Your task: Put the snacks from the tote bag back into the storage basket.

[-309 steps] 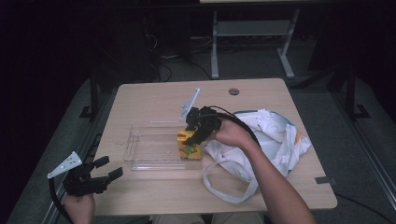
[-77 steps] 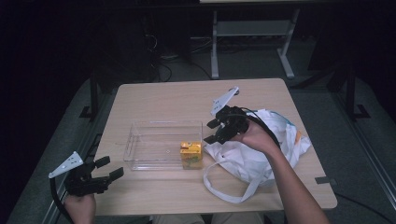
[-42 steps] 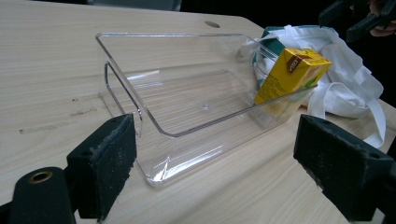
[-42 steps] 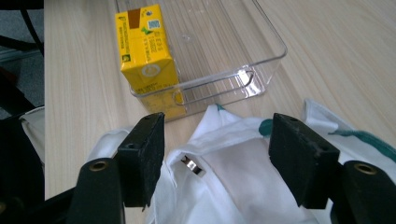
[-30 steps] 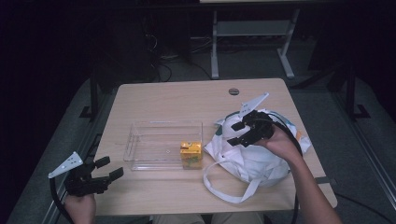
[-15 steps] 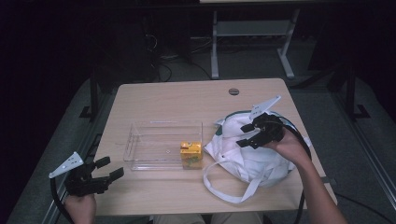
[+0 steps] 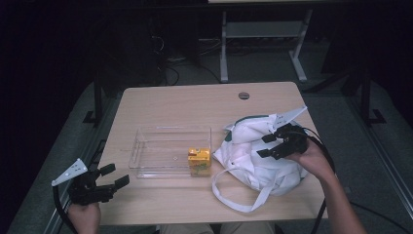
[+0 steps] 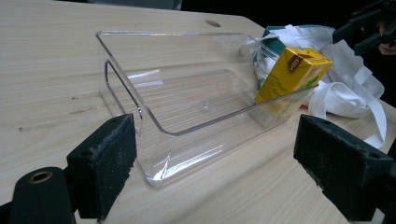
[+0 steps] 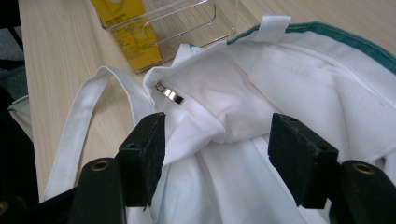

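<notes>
On the bench [image 7: 170, 105] a white cloth bag [image 7: 253, 156] lies slumped at about 4 o'clock from the bench's middle in the high view, its long axis running roughly from 10 o'clock to 4 o'clock, with the green-trimmed mouth toward 10 o'clock and a loose handle strap [image 7: 234, 195] looping out toward 7 o'clock. The right hand-held gripper [image 7: 275, 145] hovers over the bag's upper right part, pointing toward 9 o'clock. In the right gripper view its jaws stand moderately apart, straddling a bunched fold of the cloth; the left pad lies against the fabric, and whether the right pad touches cannot be told. A small metal clip [image 9: 170, 94] shows on the fold.

Just beside the bag, at its 9 o'clock, sits a clear plastic tray [image 7: 146, 161], long axis 9 to 3 o'clock, with a yellow drink carton [image 7: 199, 161] upright in its corner nearest the bag.

The left hand-held gripper [image 7: 113, 176] rests at the bench's 7 o'clock corner, jaws wide with nothing between them, pointing toward the tray.
</notes>
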The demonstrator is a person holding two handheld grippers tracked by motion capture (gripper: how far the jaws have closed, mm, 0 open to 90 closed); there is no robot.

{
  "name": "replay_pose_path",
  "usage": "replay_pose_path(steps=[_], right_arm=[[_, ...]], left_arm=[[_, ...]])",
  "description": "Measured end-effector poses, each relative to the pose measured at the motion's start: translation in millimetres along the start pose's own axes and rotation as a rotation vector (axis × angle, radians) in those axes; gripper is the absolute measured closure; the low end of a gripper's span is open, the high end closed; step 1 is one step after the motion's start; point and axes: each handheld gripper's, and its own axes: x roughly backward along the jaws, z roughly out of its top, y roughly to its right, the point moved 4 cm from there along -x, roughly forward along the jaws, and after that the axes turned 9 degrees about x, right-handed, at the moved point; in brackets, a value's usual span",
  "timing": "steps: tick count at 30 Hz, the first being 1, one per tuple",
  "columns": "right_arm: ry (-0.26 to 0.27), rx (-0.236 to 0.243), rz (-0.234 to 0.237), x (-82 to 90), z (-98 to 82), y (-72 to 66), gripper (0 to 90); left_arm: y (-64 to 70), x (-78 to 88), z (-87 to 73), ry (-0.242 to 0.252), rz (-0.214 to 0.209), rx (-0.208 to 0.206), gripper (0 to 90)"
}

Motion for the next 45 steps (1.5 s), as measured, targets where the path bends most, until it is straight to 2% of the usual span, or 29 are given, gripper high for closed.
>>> replay_pose_path(steps=[17, 35, 38, 41, 45], right_arm=[[-0.004, -0.026, -0.026, 12.8, -30.0, -4.2, 36.1], [0.039, -0.057, -0.046, 18.4, -58.5, -13.3, 35.8], [0.038, -0.061, -0.047, 18.5, -62.4, -14.6, 35.7], [0.039, -0.069, -0.051, 19.6, -65.7, -16.8, 35.6], [0.048, -0.059, -0.061, 20.8, -67.9, -22.0, 35.3]], left_arm=[[0.8, 0.8, -0.4, 0.003, 0.003, 0.006, 12.6], [0.3, 1.3, -0.9, -0.004, 0.005, -0.001, 12.6], [0.2, 1.4, -0.6, -0.004, 0.003, -0.015, 12.6], [0.6, 1.5, -0.7, -0.005, 0.003, -0.011, 12.6], [0.7, 0.9, -0.9, -0.006, 0.002, -0.011, 12.6]])
